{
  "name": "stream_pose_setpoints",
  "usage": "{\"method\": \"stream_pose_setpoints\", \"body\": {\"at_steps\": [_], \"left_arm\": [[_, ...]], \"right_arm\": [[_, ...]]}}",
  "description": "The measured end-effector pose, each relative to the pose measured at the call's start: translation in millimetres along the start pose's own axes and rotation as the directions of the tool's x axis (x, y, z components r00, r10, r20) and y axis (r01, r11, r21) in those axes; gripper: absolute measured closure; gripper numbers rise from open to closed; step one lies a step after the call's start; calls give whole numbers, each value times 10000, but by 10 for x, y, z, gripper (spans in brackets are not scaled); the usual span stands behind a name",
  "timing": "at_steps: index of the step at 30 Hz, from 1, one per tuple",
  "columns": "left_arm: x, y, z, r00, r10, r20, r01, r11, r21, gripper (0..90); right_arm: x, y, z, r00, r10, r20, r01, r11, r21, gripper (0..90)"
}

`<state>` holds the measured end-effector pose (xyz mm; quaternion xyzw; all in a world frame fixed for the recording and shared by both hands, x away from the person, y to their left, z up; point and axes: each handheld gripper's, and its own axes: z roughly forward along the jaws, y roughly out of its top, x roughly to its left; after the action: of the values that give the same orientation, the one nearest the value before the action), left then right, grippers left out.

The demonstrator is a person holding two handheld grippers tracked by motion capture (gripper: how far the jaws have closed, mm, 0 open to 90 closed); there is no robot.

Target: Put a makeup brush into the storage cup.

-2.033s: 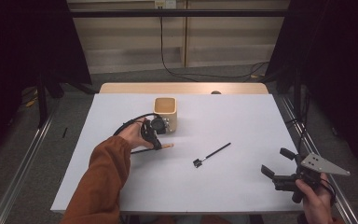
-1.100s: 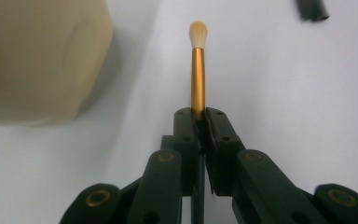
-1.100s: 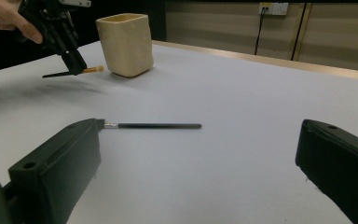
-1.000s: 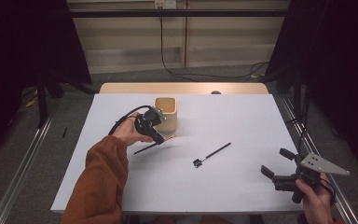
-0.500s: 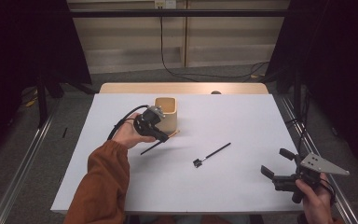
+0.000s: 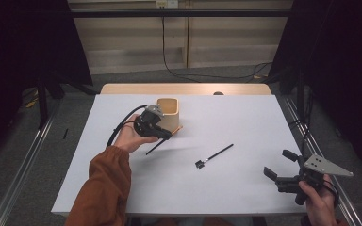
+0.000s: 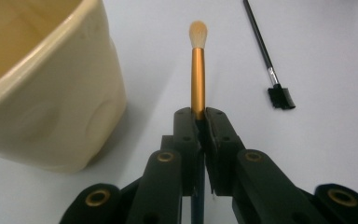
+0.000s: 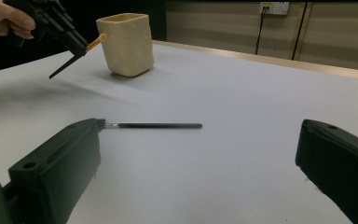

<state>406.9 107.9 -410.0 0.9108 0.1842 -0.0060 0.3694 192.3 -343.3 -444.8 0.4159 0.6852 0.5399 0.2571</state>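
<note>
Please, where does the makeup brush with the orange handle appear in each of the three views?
High view: the makeup brush is left of centre, in the left gripper, off the table.
Left gripper view: centre, rising from the shut jaws, tuft up.
Right gripper view: top left, slanted.
Shared landmark: the cream cup stands beside it.

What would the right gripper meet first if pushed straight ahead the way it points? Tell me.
Probably the black brush lying flat on the table, just ahead of the open right gripper, nearer its left jaw. Beyond it the table looks free. Depth is unclear, so the jaws might pass over it.
</note>
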Motion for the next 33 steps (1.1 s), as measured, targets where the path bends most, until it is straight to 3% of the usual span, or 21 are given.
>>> {"method": "stream_pose_setpoints", "body": {"at_steps": [3,8,19,20,21,22,25,27,28,29,30,31,32,33], "left_arm": [[-8,-25,-8,9998,-89,-170,84,9995,-312,841],[-43,-106,-4,9978,-538,-386,492,9925,-1116,841],[-121,-139,-49,9959,-630,-647,482,9767,-2091,841],[-117,-152,-64,9950,-708,-702,529,9719,-2294,841],[-117,-152,-64,9950,-708,-702,529,9719,-2294,841],[-119,-165,-76,9934,-814,-805,585,9654,-2543,841],[-126,-168,-101,9896,-734,-1238,371,9612,-2734,841],[-126,-176,-121,9896,-839,-1170,452,9525,-3011,841],[-126,-176,-121,9896,-839,-1170,452,9525,-3011,841],[-129,-186,-142,9876,-873,-1308,407,9453,-3237,841],[-129,-186,-142,9876,-873,-1308,407,9453,-3237,841],[-136,-199,-157,9864,-944,-1343,416,9351,-3519,841],[-138,-205,-164,9865,-973,-1315,437,9312,-3618,841],[-138,-205,-164,9865,-973,-1315,437,9312,-3618,841]], "right_arm": [[-1,1,-4,10000,-4,10,4,10000,11,0],[2,0,0,10000,-14,-5,14,10000,18,0],[3,0,-2,10000,-40,29,40,10000,7,0],[-1,0,-5,10000,-7,38,7,10000,10,0],[-1,0,-5,10000,-7,38,7,10000,10,0],[-2,0,-5,10000,-5,44,5,10000,11,0],[1,-1,-1,10000,-3,27,3,10000,16,0],[1,-1,0,10000,4,24,-4,10000,15,0],[1,-1,0,10000,4,24,-4,10000,15,0],[1,-1,3,10000,8,11,-8,10000,22,0],[1,-1,3,10000,8,11,-8,10000,22,0],[2,-1,2,10000,-4,4,4,10000,31,0],[2,-1,2,10000,-3,5,3,10000,33,0],[2,-1,2,10000,-3,5,3,10000,33,0]]}}
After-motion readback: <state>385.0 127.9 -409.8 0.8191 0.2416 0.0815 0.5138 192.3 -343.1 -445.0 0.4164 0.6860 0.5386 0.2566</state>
